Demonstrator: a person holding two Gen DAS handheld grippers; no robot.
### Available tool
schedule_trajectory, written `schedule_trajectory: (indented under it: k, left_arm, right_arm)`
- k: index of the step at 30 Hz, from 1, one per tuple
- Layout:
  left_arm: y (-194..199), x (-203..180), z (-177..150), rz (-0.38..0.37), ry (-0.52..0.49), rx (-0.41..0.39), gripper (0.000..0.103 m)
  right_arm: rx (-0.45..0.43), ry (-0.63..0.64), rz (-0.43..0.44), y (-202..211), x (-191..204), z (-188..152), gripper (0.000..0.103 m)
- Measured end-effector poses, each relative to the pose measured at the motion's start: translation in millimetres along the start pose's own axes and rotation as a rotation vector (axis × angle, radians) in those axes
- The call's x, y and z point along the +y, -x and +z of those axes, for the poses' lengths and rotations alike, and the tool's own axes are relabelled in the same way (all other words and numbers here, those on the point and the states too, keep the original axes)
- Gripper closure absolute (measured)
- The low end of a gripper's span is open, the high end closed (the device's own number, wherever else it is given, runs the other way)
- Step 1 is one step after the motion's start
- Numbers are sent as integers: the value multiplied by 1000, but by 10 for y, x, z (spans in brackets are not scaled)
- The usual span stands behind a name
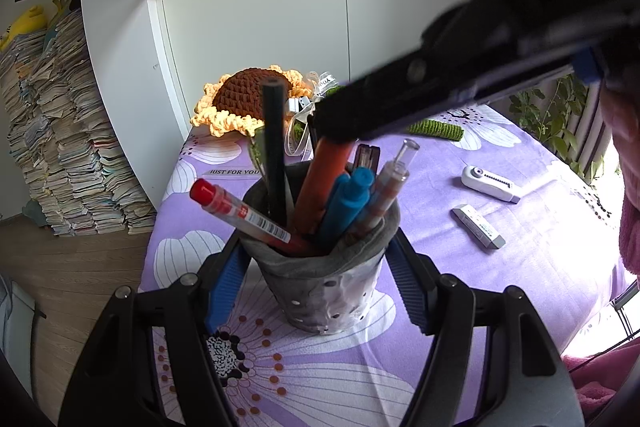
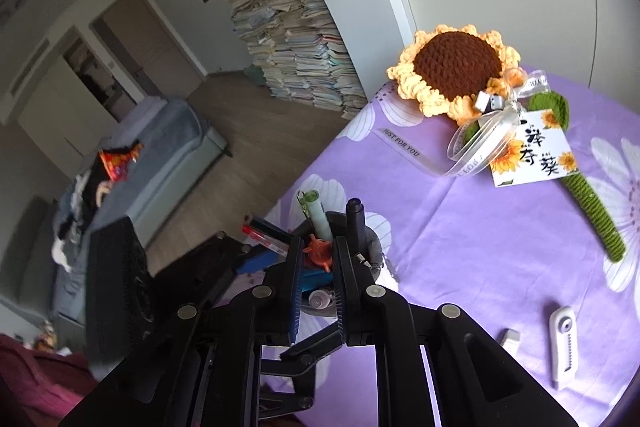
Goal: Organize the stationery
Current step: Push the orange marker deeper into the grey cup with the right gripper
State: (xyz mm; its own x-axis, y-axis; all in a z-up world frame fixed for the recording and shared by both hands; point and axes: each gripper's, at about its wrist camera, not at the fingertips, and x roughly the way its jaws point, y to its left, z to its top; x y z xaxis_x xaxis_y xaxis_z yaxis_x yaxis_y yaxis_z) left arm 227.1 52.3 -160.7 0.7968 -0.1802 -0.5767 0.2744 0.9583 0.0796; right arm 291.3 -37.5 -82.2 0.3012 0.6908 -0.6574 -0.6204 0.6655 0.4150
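Looking down on the purple flowered tablecloth (image 1: 520, 227), I see my left gripper (image 1: 316, 291) clamped around the grey pen cup (image 1: 320, 287), which stands upright and full of pens. My right gripper (image 2: 318, 255) hangs over the cup, its jaws pinching the top of an orange pen (image 1: 322, 183) among the others. A white correction tape (image 1: 490, 183) and an eraser (image 1: 478, 227) lie apart on the cloth.
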Motion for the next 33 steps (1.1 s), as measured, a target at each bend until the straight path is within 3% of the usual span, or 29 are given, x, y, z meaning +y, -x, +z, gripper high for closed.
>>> schedule_trajectory:
  k: [2, 6, 10, 18, 33]
  left_arm:
    - [-8, -3, -1, 0, 0, 1, 35]
    - [-8, -8, -5, 1, 0, -1, 35]
    - [-8, -10, -5, 1, -1, 0, 35]
    - [-9, -7, -7, 3, -1, -1, 36]
    - [-14, 22, -16, -2, 7, -5, 36]
  right_arm:
    - [-38, -43, 27, 106, -75, 14, 89]
    - [-87, -86, -11, 252, -212, 21, 89]
    - [-69, -118, -8, 237, -300, -8, 89]
    - [-2, -63, 12, 35, -149, -27, 89]
    - [-66, -49, 7, 75, -105, 91, 89]
